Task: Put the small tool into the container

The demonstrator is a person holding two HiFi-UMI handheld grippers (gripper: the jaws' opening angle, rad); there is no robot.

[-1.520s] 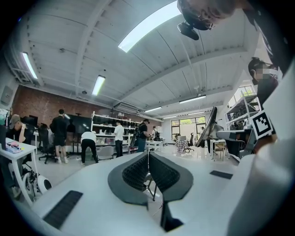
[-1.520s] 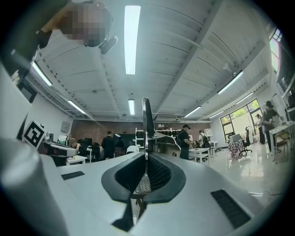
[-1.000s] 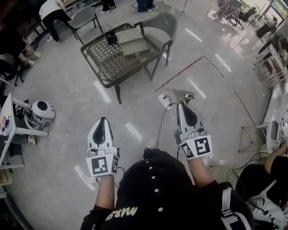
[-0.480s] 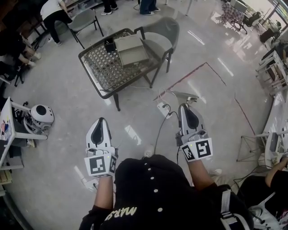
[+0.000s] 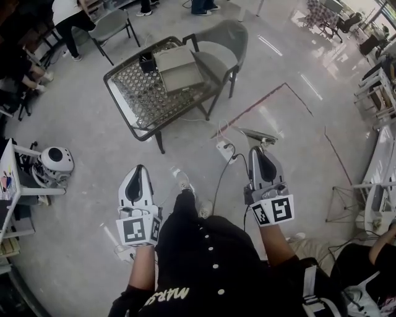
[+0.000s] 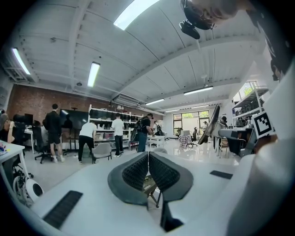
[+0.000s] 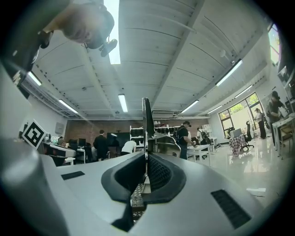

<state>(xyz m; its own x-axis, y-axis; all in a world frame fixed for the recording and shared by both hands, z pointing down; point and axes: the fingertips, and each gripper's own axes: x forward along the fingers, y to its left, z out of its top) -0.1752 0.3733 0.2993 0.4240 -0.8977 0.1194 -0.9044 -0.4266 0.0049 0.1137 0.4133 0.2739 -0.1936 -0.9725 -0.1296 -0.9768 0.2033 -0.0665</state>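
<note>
the left gripper [image 5: 137, 168] is hanging over the pale, shiny floor [image 5: 80, 133], and only its own view is showing the jaws meeting with nothing between them. the container [image 5: 179, 68] is sitting at the far edge of the mesh table [image 5: 139, 90]. the right gripper [image 5: 257, 150] is clamping the small tool [image 5: 257, 134], whose thin blade is showing edge-on in that gripper's view.

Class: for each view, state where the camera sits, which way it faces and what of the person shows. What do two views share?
Head view: on the head, facing steeply down at floor and mesh table; dark shirt, left gripper and right gripper show.
Left gripper view: on that gripper, looking along its shut, empty jaws into the hall; person's head above.
Right gripper view: likewise, along jaws shut on the small tool.
Shared: head and right gripper views show the tool.
</note>
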